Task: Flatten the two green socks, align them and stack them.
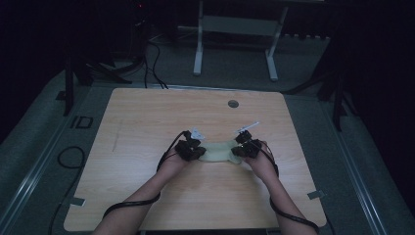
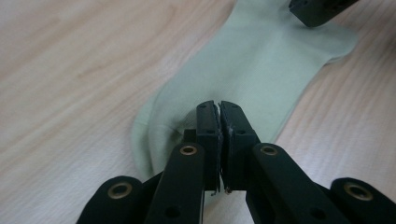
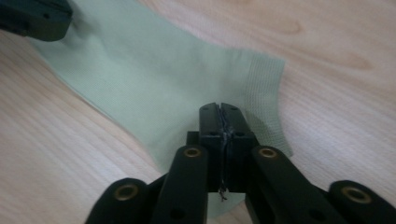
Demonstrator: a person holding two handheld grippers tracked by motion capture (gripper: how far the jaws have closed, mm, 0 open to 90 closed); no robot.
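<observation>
Pale green fabric, a single sock (image 1: 219,151), lies flat on the light wooden table (image 1: 147,127), a little nearer the person's edge than the round grommet hole (image 1: 233,104) set in the far part of the tabletop. At the sock's left end sits the left gripper (image 1: 199,152), held in the person's left hand (image 1: 172,164); in the left gripper view its fingers (image 2: 208,135) are pressed together with a fold of the toe end pinched between them, the fabric puckering just beside the tips. At the sock's right end sits the right gripper (image 1: 236,152), held in the right hand (image 1: 264,164); in the right gripper view its fingers (image 3: 236,135) are likewise closed on the fabric, close beside the ribbed cuff (image 3: 268,93). Between the two grippers the sock spans the table smoothly, its middle touching the wood. A black cable (image 1: 132,203) trails from the left gripper back along the forearm toward the table's near edge.
</observation>
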